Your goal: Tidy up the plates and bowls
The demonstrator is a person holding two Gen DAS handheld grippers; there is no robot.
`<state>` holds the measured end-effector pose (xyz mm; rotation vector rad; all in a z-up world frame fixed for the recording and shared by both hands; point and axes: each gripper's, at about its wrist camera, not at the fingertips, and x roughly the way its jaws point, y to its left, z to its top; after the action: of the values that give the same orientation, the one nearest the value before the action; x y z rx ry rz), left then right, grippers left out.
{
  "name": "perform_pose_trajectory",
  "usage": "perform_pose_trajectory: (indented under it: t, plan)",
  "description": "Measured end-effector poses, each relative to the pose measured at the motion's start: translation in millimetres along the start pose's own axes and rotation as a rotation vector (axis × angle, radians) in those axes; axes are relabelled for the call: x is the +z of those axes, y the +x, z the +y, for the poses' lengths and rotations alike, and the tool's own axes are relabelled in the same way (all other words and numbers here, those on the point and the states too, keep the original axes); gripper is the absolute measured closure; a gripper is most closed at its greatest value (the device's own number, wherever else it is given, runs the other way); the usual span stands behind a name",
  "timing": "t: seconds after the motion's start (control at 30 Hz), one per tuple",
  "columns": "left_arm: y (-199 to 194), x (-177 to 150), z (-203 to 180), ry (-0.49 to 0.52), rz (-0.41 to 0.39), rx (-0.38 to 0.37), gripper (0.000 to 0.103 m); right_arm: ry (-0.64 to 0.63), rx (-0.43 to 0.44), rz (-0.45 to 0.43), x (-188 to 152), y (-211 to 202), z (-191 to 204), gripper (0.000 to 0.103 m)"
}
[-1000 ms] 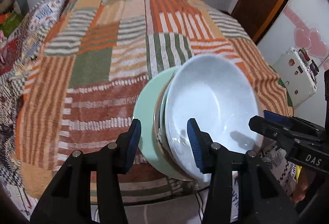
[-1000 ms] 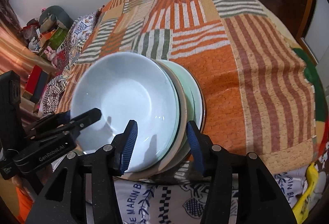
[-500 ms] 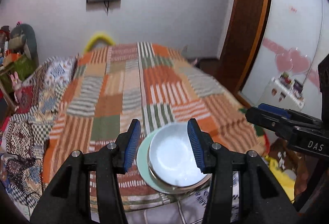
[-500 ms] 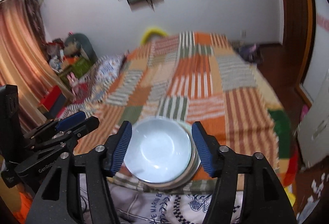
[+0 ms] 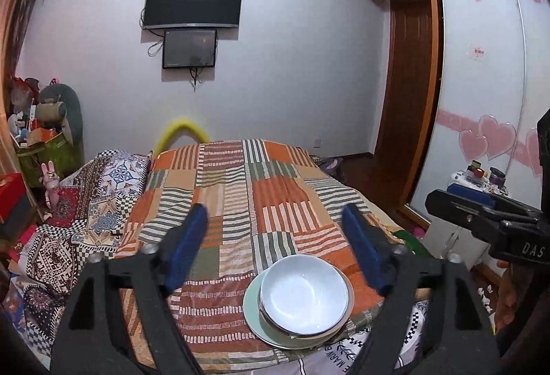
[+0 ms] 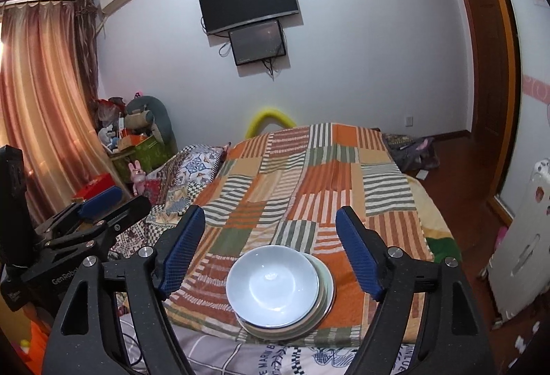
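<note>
Your left gripper (image 5: 275, 251) and right gripper (image 6: 270, 251) have both just been opening; their jaws stand wide apart with nothing between them. The pale blue ceramic bowl (image 6: 272, 284) sits nested on the stacked green and beige plates (image 5: 254, 309) at the near edge of the striped patchwork bedspread (image 6: 309, 175). Stacking looks finished; next, check that nothing is left to gather.

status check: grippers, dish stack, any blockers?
Left hand-held gripper and right hand-held gripper open, jaws just widened, nothing between. White bowl stacked on plates on bedspread. No obstruction visible.
</note>
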<state>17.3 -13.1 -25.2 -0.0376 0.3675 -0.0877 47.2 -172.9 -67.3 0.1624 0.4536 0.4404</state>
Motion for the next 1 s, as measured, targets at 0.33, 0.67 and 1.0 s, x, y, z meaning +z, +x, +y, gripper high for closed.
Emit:
perform_pose_trajectory:
  t: [0.33,0.67,1.0]
  plan:
    - [-14,-7,1,-0.012,-0.039,0.021,0.005,-0.042,-0.004,-0.065,-6,-11,13,0.005]
    - [-18,-11,7,-0.028,-0.039,0.029,0.002,-0.069,-0.008,-0.109,-9,-17,18,0.001]
    - [-20,-12,7,-0.025,-0.047,0.036,0.002,-0.066,-0.005,-0.109,-10,-18,18,0.001]
